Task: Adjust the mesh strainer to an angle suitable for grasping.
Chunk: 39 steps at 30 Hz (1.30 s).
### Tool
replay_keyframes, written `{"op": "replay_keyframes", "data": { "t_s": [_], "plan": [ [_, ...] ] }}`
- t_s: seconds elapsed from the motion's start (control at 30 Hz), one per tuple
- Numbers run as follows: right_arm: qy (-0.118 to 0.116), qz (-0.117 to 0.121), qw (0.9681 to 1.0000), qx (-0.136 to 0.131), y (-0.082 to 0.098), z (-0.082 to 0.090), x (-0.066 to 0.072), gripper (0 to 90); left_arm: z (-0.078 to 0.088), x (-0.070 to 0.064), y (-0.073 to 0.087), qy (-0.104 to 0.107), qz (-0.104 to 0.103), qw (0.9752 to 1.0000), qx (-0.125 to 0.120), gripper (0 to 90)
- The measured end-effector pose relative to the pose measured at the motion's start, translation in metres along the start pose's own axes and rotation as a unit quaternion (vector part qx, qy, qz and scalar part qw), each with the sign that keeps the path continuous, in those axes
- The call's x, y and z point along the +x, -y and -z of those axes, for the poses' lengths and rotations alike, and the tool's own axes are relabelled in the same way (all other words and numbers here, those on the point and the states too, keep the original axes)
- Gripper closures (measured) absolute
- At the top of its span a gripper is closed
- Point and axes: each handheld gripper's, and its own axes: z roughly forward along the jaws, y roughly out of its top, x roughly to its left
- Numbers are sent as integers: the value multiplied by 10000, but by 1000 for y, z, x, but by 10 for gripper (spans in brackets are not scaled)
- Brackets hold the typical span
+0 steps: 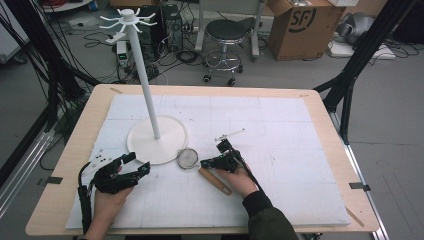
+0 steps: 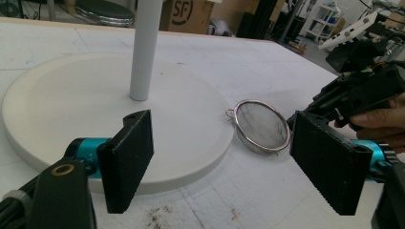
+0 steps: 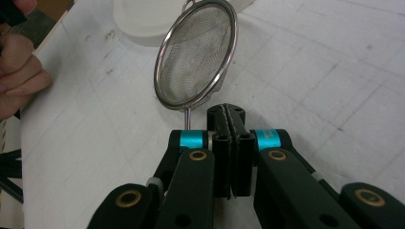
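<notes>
A wooden table [image 1: 70,150] carries a white gridded mat [image 1: 280,150] that covers most of its top. On the mat's left half stands a white rack [image 1: 145,85]: a broad, smooth round base [image 2: 57,109], a slim straight pole, and a crown of short hooks at the top.

Just right of the base, near the person, lies a small strainer [image 1: 188,158]. Its bowl is fine grey wire mesh, shallow and round, set in a shiny metal rim with a little loop on the far side. A thin metal stem runs from the rim to a turned wooden handle [image 1: 215,181], pale brown and rounded, that points toward the near right.

The right gripper [image 3: 230,119] sits over that stem beside the bowl. Its black jaws are pressed flat together, and the stem passes just to their left, so nothing is caught between the pads.

The left gripper [image 2: 222,160] hovers at the near left of the base. Its ribbed black pads [image 2: 327,164] stand wide apart with only bare mat and the base edge between them.
</notes>
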Motion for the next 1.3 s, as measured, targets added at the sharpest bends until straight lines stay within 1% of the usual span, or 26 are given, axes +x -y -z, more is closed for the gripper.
{"op": "replay_keyframes", "data": {
  "t_s": [0.07,0.1,0.27,0.3,0.33,0.37,0.47,0.53,0.57,0.6,0.67,0.73,0.77,0.8,0.87,0.9,0.93,0.97,1.0,1.07,1.17,1.3],
  "plan": [
    [-29,2,10000,26,0,-2,2,897,0,0,0,10,-3,10000,-4,236],
    [-46,80,10000,29,0,-3,3,897,0,0,0,10,-7,10000,-3,236],
    [-82,166,9998,88,-1,-4,6,897,0,0,0,1,-3,10000,1,235],
    [-106,215,9997,107,-1,-5,7,897,0,0,0,11,-1,10000,0,236],
    [-136,336,9992,140,-1,-7,9,900,0,0,0,11,5,10000,-8,236],
    [-136,336,9992,140,-1,-7,9,900,0,0,0,9,2,10000,-7,236],
    [-232,401,9987,210,-1,-10,13,900,0,0,0,-1,-6,10000,3,236],
    [-299,422,9984,249,-1,-12,15,900,0,0,0,12,-4,10000,2,236],
    [-337,356,9984,281,-1,-13,16,900,0,0,0,13,-3,10000,5,236],
    [-351,372,9983,263,-1,-14,17,900,0,0,0,9,-2,10000,2,236],
    [-384,312,9984,291,0,-16,20,900,0,0,0,5,-4,10000,-5,236],
    [-394,380,9979,338,0,-18,25,900,0,0,0,5,-4,10000,4,236],
    [-394,380,9979,338,0,-18,25,900,0,0,0,2,-7,10000,6,236],
    [-393,434,9977,339,0,-19,26,900,0,0,0,2,-4,10000,9,236],
    [-454,376,9976,366,1,-22,29,900,0,0,0,7,-10,10000,7,236],
    [-454,376,9976,366,1,-22,29,900,0,0,0,-3,-7,10000,4,236],
    [-453,322,9977,388,1,-22,30,900,0,0,0,-6,-17,10000,10,236],
    [-448,383,9976,361,1,-23,30,900,0,0,0,3,-5,10000,8,236],
    [-478,371,9973,418,1,-24,33,900,0,0,0,-2,-6,10000,8,236],
    [-499,388,9972,402,1,-25,34,900,0,0,0,3,-16,10000,10,236],
    [-521,387,9968,458,2,-26,37,900,0,-1,0,2,-4,10000,7,236],
    [-582,466,9960,499,2,-29,40,900,0,-1,0,1,-6,10000,9,236]
  ]
}}
